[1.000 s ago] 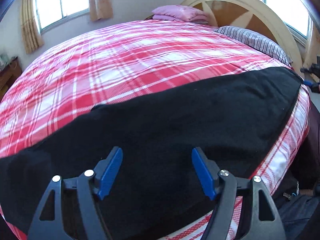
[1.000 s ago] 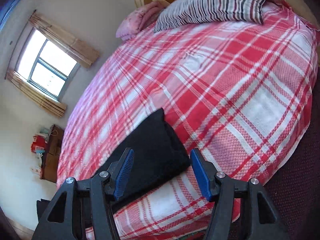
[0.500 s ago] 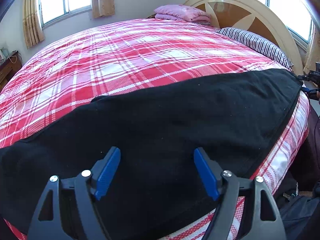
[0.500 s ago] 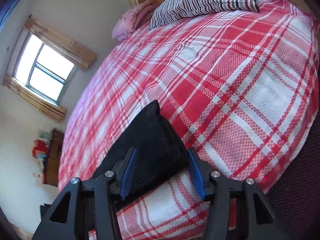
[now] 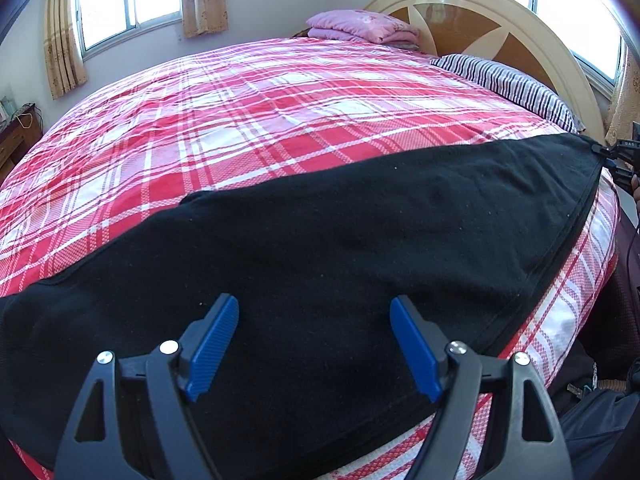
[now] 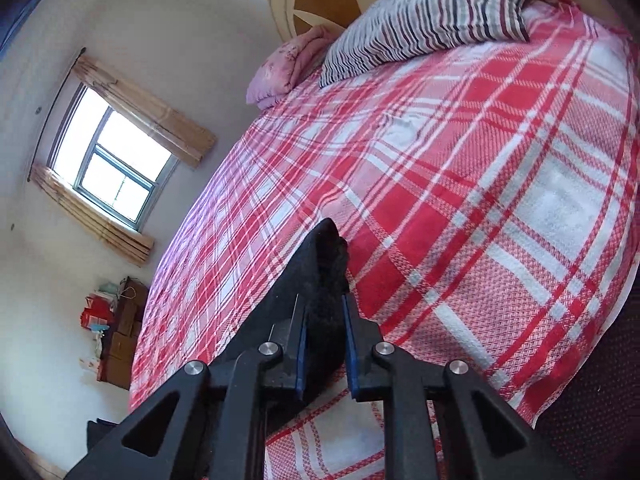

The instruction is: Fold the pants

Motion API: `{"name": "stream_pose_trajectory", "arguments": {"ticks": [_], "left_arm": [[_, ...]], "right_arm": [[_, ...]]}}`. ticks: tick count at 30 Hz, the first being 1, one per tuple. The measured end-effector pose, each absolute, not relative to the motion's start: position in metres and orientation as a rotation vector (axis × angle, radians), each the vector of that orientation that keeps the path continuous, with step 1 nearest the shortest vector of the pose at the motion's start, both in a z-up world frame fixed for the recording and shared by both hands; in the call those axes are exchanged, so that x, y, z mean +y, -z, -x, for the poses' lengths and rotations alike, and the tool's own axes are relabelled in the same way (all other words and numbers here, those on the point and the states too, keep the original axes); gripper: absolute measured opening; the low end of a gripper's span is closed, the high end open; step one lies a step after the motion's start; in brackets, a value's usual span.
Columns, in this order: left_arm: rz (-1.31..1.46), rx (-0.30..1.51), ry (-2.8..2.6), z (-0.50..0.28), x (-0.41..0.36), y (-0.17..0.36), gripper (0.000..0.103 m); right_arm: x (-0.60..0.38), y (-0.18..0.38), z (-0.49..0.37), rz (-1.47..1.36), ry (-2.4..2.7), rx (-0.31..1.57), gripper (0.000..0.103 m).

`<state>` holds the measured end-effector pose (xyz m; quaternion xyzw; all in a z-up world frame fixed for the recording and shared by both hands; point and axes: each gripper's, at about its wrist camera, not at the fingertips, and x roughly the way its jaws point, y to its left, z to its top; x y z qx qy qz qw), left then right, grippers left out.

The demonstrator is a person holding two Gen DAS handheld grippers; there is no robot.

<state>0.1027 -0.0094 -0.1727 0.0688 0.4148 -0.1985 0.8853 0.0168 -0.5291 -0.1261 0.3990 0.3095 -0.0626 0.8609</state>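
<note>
Black pants (image 5: 340,240) lie spread across the near edge of a bed with a red and white plaid cover (image 5: 260,120). My left gripper (image 5: 314,344) is open, its blue pads hovering over the middle of the pants. My right gripper (image 6: 324,336) is shut on a corner of the pants (image 6: 320,264), which bunches up between the pads. In the left wrist view the right gripper (image 5: 620,160) shows at the far right, at the pants' corner.
A striped pillow (image 6: 432,28) and a folded pink blanket (image 5: 360,28) lie by the arched headboard (image 5: 480,12). Windows with curtains are behind. A wooden cabinet (image 6: 120,336) with clutter stands by the far wall.
My right gripper has closed on the corner of the pants, which now bunches between the pads. My left gripper stays open and has barely moved.
</note>
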Motion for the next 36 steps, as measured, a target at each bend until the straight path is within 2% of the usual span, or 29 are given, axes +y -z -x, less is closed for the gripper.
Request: {"name": "stream_pose_trajectory", "arguments": {"ticks": [7, 23, 29, 36], "left_arm": [[-0.154, 0.857, 0.389, -0.102, -0.009, 0.170, 0.081], [-0.137, 0.860, 0.362, -0.104, -0.006, 0.166, 0.081], [-0.128, 0.861, 0.362, -0.104, -0.005, 0.167, 0.081], [-0.105, 0.850, 0.365, -0.104, -0.002, 0.164, 0.081]], "right_arm": [[-0.523, 0.126, -0.015, -0.806, 0.173, 0.676, 0.016], [-0.373, 0.040, -0.037, -0.396, -0.072, 0.562, 0.015], [-0.300, 0.041, -0.054, -0.298, -0.216, 0.601, 0.015], [-0.226, 0.068, -0.077, -0.191, -0.332, 0.669, 0.015]]}}
